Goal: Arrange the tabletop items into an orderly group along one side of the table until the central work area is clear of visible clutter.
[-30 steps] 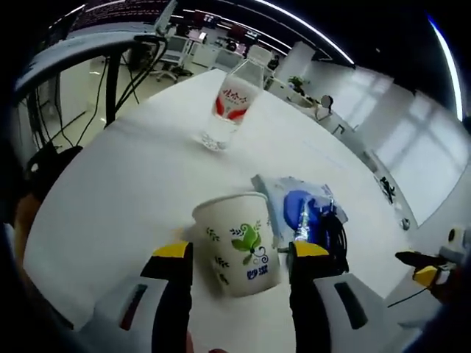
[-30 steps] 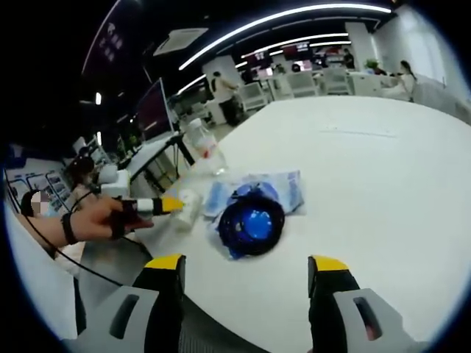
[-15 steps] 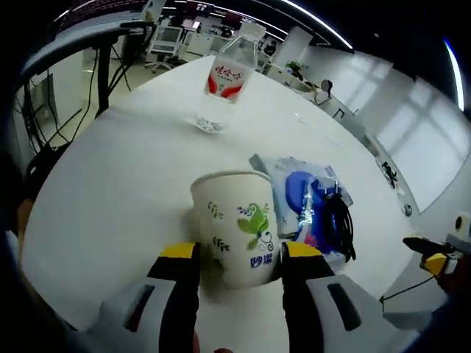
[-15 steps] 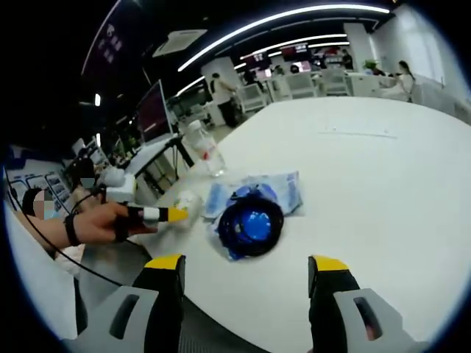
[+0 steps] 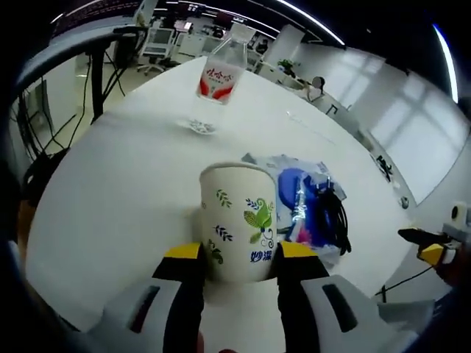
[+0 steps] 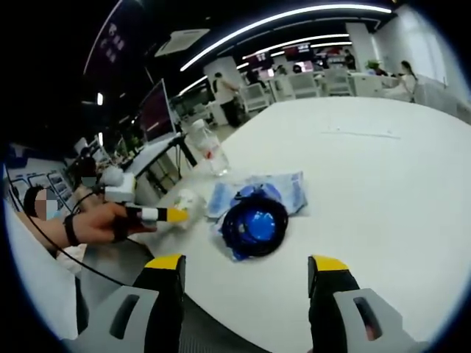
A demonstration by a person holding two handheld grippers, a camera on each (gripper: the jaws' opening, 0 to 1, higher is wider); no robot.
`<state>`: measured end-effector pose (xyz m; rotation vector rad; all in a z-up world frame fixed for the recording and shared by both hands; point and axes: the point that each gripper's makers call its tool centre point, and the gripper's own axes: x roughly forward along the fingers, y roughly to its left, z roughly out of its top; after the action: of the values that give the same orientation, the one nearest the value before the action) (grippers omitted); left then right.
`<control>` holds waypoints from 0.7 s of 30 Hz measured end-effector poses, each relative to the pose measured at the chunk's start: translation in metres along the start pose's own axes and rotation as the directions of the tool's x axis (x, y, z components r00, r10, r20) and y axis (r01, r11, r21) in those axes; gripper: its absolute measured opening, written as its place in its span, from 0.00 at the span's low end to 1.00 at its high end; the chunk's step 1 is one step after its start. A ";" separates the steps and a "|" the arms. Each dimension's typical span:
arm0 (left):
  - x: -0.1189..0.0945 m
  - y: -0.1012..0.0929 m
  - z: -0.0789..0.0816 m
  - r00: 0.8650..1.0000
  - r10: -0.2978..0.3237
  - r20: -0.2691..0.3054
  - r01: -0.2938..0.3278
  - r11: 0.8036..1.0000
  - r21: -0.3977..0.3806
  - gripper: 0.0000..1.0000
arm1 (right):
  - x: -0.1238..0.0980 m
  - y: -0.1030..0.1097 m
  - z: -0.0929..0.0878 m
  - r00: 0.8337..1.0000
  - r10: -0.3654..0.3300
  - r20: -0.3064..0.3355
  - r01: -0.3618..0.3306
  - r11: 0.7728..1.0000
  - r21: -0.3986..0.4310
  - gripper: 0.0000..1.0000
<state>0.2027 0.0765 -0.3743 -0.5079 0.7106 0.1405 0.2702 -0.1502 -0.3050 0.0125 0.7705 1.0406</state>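
A white paper cup (image 5: 239, 220) with a green leaf print stands upright between my left gripper's (image 5: 241, 257) yellow-tipped jaws, which press on its lower sides. In the right gripper view the same cup (image 6: 185, 204) sits near the table's left edge with the left gripper (image 6: 163, 215) on it. A clear water bottle (image 5: 213, 79) with a red label stands farther back. A blue plastic packet with a coiled black cable (image 5: 313, 209) lies right of the cup. My right gripper (image 6: 246, 268) hangs open at the table's near edge, short of the packet (image 6: 254, 224).
The white table (image 6: 383, 191) stretches bare to the right and far side. A person's hand (image 6: 96, 224) holds the left gripper. The bottle (image 6: 207, 151) stands behind the packet. Desks, chairs and monitors stand beyond the table, and the right gripper (image 5: 434, 250) shows off its edge.
My left gripper's jaws have closed in from either side onto the paper cup, and the cup now looms larger in that view. The right gripper has barely moved.
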 end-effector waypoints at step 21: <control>-0.018 -0.060 -0.023 0.985 -0.155 -0.074 0.172 0.894 0.414 0.37 | 0.026 0.043 -0.003 0.989 0.142 -0.033 -0.143 0.989 -0.046 0.65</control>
<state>0.1930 0.0136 -0.3530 -0.1547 0.7086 -0.1811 0.2426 -0.1079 -0.3065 0.0108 0.7791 1.1976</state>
